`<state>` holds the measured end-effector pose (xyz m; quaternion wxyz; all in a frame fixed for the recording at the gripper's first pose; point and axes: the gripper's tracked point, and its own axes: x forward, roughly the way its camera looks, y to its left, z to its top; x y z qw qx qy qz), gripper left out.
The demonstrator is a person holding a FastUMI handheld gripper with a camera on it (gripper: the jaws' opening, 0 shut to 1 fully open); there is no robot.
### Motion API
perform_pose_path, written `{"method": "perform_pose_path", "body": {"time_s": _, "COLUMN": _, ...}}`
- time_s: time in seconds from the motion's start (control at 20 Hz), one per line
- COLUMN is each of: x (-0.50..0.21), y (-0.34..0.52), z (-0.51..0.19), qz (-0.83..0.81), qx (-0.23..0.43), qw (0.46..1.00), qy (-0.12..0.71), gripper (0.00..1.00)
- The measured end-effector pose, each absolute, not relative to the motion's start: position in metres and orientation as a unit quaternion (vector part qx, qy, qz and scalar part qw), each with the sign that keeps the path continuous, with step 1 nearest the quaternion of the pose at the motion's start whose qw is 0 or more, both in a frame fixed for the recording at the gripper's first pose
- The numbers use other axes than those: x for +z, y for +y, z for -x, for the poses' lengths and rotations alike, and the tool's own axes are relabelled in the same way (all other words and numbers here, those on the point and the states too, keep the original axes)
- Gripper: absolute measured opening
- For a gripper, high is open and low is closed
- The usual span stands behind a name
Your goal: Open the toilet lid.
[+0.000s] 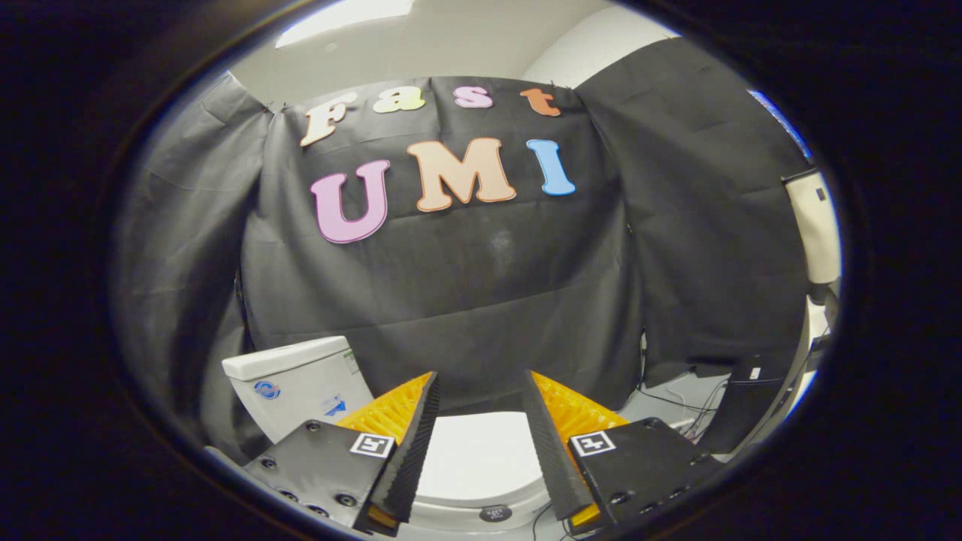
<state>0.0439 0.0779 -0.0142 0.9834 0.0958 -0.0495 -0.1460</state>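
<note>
Tool [481, 391]: fingers spread apart, nothing between the pads, hanging above the toilet.
Toilet lid [477, 458]: down on the bowl, seen in the gap between the two fingers and below them.
Tank [297, 383]: left of the lid, beyond the left finger [409, 443], against the cloth wall.
Cables [680, 406]: on the floor right of the toilet, beyond the right finger [552, 443].

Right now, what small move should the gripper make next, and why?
Probably lower toward the front edge of the toilet lid. The gripper is open and empty, and the lid lies flat between its fingers, apparently below them; the cistern stands beyond the left finger.
</note>
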Motion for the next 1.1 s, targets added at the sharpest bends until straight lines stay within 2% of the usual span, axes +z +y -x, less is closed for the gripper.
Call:
{"method": "perform_pose_path", "body": {"time_s": 0.15, "x": -0.025, "y": 0.070, "z": -0.048, "qz": -0.119, "qx": -0.167, "qw": 0.978, "qy": -0.040, "gripper": 0.70}}
{"method": "perform_pose_path", "body": {"time_s": 0.35, "x": -0.045, "y": 0.053, "z": -0.052, "qz": -0.159, "qx": -0.234, "qw": 0.959, "qy": -0.029, "gripper": 0.70}}
{"method": "perform_pose_path", "body": {"time_s": 0.7, "x": -0.061, "y": 0.082, "z": -0.066, "qz": -0.278, "qx": -0.241, "qw": 0.928, "qy": -0.056, "gripper": 0.70}}
{"method": "perform_pose_path", "body": {"time_s": 1.1, "x": -0.127, "y": 0.112, "z": -0.054, "qz": -0.398, "qx": -0.324, "qw": 0.858, "qy": -0.011, "gripper": 0.68}}
